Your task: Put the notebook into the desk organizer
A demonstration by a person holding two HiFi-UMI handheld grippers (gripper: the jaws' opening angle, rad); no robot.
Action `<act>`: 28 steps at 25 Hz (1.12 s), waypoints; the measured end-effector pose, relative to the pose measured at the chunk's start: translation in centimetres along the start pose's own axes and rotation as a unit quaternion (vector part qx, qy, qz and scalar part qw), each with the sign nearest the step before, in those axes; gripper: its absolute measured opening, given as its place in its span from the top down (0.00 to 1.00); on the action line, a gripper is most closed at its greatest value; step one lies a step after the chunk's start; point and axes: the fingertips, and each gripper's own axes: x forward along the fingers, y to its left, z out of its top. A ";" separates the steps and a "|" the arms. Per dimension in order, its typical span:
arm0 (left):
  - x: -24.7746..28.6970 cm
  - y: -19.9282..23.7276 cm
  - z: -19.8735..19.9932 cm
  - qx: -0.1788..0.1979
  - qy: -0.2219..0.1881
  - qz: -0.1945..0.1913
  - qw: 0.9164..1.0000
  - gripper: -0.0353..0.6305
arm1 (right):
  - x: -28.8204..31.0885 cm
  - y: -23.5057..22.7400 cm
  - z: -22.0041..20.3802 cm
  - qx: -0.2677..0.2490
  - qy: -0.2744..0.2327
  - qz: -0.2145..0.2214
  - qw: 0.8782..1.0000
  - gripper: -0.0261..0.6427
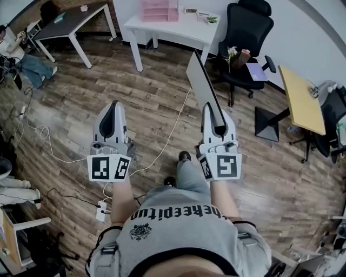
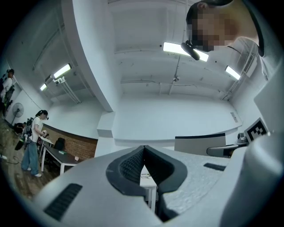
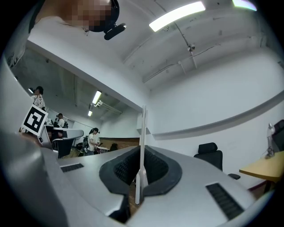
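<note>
The right gripper (image 3: 141,153) is clamped on the lower edge of the notebook (image 3: 143,128), which stands upright between its pads, well short of the white table (image 1: 184,30) bearing the pink desk organizer (image 1: 159,11). The left gripper (image 2: 143,150), equally short of that table, is closed on nothing.

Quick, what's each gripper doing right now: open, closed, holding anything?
Left gripper: closed, empty.
Right gripper: closed on the notebook.

Only the person's grey shirt (image 1: 178,233) bears lettering, seen upside down and not surely legible.
</note>
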 end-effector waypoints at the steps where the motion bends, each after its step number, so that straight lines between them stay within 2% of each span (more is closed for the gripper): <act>1: 0.2 0.3 -0.2 -0.002 0.000 0.000 1.000 0.94 | 0.4 0.0 -0.1 0.002 0.002 -0.001 1.000 0.95; 11: 6.4 3.1 -2.3 -0.004 -0.001 -0.001 1.000 0.94 | 6.9 -2.6 -2.2 0.012 0.000 -0.014 1.000 0.95; 28: 21.8 8.5 -5.1 0.011 -0.005 0.000 1.000 0.94 | 22.5 -7.7 -4.6 0.021 -0.008 -0.003 1.000 0.95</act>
